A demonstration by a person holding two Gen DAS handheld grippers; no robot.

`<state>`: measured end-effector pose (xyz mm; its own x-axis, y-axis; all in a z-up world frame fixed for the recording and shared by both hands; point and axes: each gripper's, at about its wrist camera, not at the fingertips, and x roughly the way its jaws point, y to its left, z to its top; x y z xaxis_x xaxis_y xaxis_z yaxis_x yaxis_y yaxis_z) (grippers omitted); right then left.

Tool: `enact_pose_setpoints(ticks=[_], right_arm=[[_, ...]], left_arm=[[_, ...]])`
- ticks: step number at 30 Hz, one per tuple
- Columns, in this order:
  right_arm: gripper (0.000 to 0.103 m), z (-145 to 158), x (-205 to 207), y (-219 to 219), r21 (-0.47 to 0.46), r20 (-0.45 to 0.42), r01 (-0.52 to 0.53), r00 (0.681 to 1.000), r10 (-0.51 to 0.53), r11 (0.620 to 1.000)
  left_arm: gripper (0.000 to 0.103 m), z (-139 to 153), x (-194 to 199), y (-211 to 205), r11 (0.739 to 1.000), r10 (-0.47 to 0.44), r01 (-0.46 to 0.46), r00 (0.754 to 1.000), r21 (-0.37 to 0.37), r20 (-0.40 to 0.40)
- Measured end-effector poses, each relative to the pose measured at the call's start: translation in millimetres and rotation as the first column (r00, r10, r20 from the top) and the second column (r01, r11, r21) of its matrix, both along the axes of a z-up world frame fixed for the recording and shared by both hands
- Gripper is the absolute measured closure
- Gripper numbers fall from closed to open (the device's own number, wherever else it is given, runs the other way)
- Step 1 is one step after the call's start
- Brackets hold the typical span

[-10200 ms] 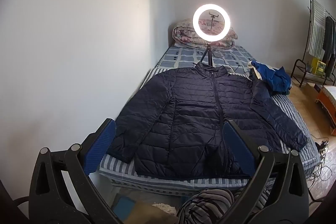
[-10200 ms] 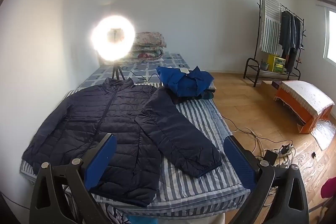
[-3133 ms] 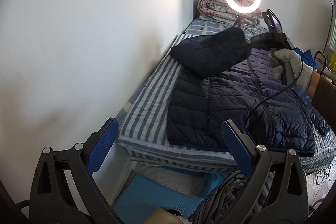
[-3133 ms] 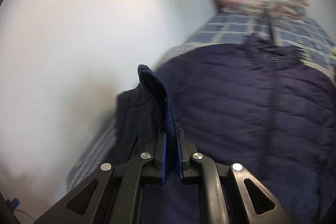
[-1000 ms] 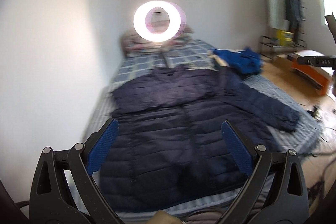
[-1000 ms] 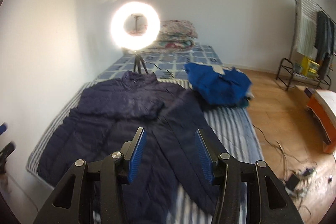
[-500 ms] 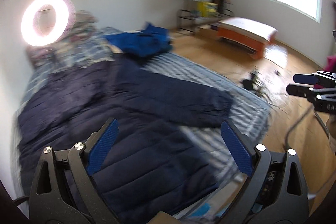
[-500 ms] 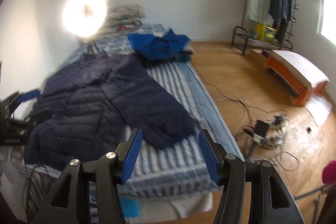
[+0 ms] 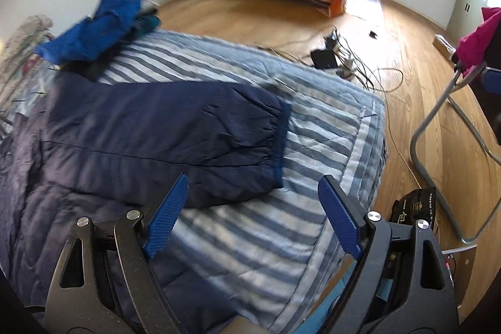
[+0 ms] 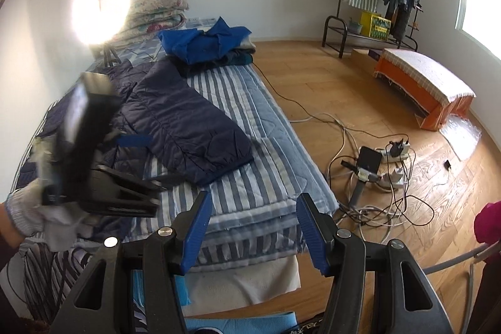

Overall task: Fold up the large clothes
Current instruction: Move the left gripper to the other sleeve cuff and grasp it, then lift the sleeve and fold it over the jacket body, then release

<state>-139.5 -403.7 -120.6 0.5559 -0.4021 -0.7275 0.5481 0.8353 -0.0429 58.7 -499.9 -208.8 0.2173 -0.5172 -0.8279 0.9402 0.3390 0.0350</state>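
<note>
The left claw [image 9: 252,208] gapes wide and empty, its jaws just narrowing. The jacket sleeve [image 9: 175,133] lies at its eleven o'clock on the bed [image 9: 328,127]. The right claw [image 10: 252,227] stands half-open, empty.

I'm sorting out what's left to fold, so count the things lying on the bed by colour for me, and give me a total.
Navy: 1, the puffer jacket spread flat, one sleeve stretched toward the bed's edge.
Bright blue: 1, the crumpled garment on a darker heap whose pieces cannot be told apart.
Floral: 1, the folded quilt stack by the wall.
Total: 3
</note>
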Motion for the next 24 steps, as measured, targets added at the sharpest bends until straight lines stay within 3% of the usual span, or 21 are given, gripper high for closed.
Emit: enact_pose_setpoints(ticks=[6,10,15,17,20,21,22,24], right_arm=[[0.045,-7,-3,-6,0.02,-0.002,0.015,1.0,-0.015,1.0],[0.045,-10,-6,-10,0.035,-0.003,0.027,1.0,-0.027,0.999],[0.045,-13,-6,-14,0.047,-0.004,0.035,0.999,-0.035,0.998],[0.045,-14,-6,-17,0.053,-0.003,0.04,0.999,-0.04,0.998],[0.045,-15,-6,-19,0.067,0.0,0.045,0.999,-0.045,0.997],[0.045,-15,-5,-19,0.068,0.0,0.046,0.999,-0.046,0.997],[0.045,-15,-5,-18,0.067,0.0,0.045,0.999,-0.045,0.997],[0.045,-15,-3,-17,0.065,0.0,0.042,0.999,-0.042,0.997]], left_arm=[[0.02,-33,2,-33,0.996,-0.007,0.007,1.0,0.086,-0.009],[0.032,-56,3,-51,0.986,-0.004,-0.001,1.0,0.168,0.03],[0.033,-67,10,-56,0.984,0.026,-0.027,1.0,0.175,0.009],[0.041,-67,14,-57,0.985,0.032,-0.03,0.999,0.171,-0.007],[0.065,-65,22,-56,0.985,0.043,-0.037,0.999,0.167,-0.032],[0.081,-64,25,-57,0.985,0.047,-0.04,0.998,0.167,-0.041],[0.09,-62,29,-55,0.985,0.058,-0.048,0.997,0.166,-0.053],[0.092,-55,35,-50,0.988,0.067,-0.054,0.994,0.146,-0.082]])
